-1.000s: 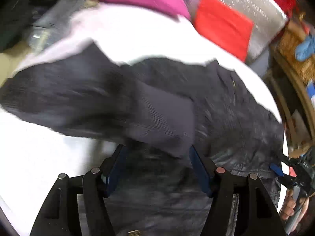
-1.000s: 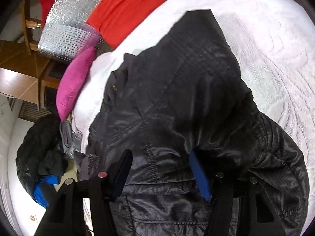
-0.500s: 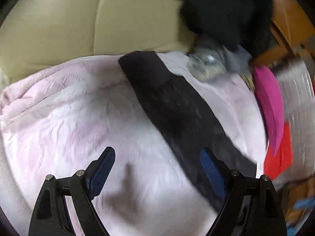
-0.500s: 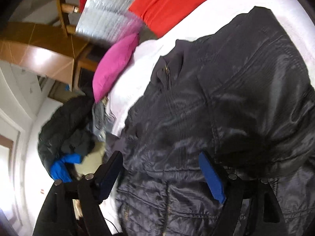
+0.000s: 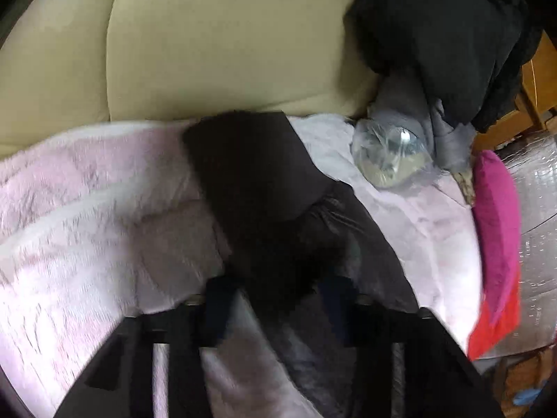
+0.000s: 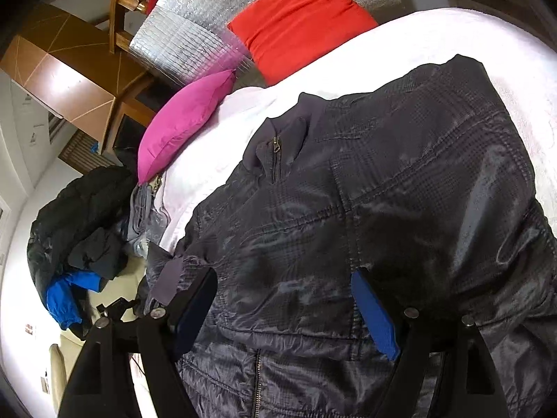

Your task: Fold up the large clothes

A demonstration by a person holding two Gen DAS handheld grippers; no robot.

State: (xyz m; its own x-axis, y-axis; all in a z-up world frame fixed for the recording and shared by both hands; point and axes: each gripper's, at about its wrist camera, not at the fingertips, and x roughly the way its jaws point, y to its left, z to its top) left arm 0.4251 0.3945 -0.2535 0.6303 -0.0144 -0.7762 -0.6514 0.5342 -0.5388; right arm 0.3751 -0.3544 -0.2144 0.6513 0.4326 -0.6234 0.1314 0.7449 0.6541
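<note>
A dark, shiny zip jacket [image 6: 348, 191] lies front up on the pale pink blanket [image 5: 87, 226] of a bed. One of its sleeves [image 5: 257, 181] stretches out toward a cream cushion. My left gripper [image 5: 275, 304] is closing on that sleeve near the cuff, and the dark cloth is bunched between both pads. My right gripper [image 6: 283, 310] hovers low over the jacket's body, below the chest seam. Its jaws stand wide apart, and its blue pad [image 6: 374, 313] rests against a fold without pinching it.
A cream padded cushion [image 5: 209, 41] borders the bed past the sleeve. A black clothes pile [image 5: 435, 35] and a clear plastic bag [image 5: 390, 153] sit at that corner. A magenta pillow [image 6: 184, 118], a red pillow [image 6: 303, 17], a silver foil panel [image 6: 181, 41] and wooden furniture [image 6: 69, 80] lie beyond.
My left gripper swung off the jacket's body to the outstretched sleeve, came down onto it, and its jaws narrowed from wide apart. My right gripper's jaws widened slightly over the jacket.
</note>
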